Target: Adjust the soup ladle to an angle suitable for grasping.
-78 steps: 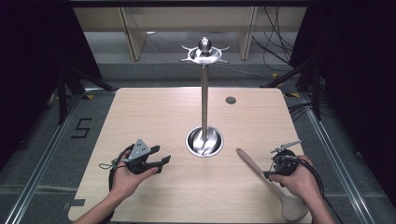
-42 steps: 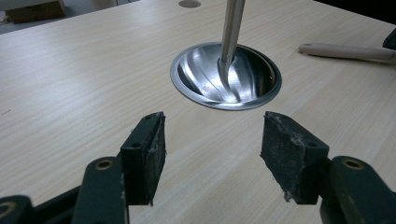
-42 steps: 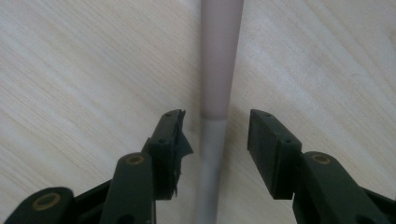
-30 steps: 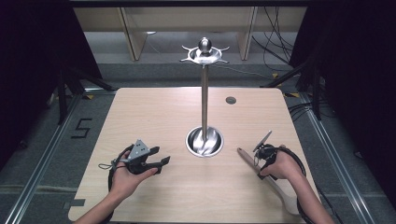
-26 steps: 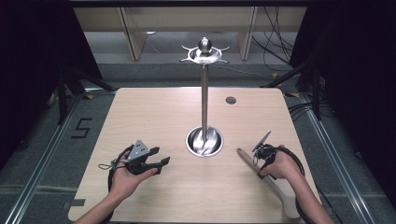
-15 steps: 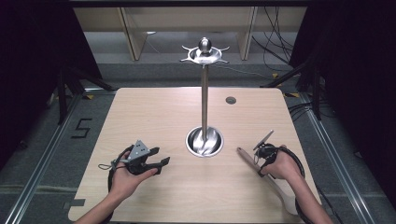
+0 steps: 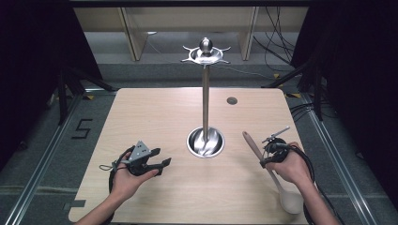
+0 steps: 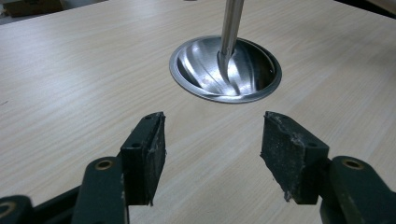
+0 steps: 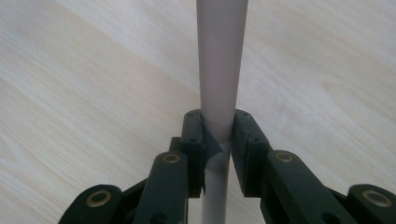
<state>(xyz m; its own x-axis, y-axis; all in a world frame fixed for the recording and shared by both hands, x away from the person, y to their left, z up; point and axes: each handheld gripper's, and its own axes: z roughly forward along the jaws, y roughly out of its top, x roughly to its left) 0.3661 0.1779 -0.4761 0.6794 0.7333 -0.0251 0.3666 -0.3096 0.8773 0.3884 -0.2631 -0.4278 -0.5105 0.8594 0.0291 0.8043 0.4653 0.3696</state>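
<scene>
Worktop (image 7: 155,117) first: it is wide, pale wood. In its middle stands a tall shiny metal stand (image 7: 205,98) with a round dish at the bottom and little hooks around a knob at the top.

Next comes the spoon (image 7: 272,174). It is long and light-coloured. It lies at a slant at the right side of the worktop, with the bowl end near the front edge and the handle tip pointing toward the stand.

The right hand-held gripper (image 9: 217,128) is pinching the spoon's handle. Its jaws have just been closing, and now both black pads press on the handle from either side. The left hand-held gripper (image 8: 212,147) rests at the left side of the worktop with its jaws spread and nothing between them, facing the stand's dish.

So the step looks like picking up the spoon. I think the next move is to lift it to a hook on top of the stand. The grip must stay tight, because the long spoon could tip.
</scene>
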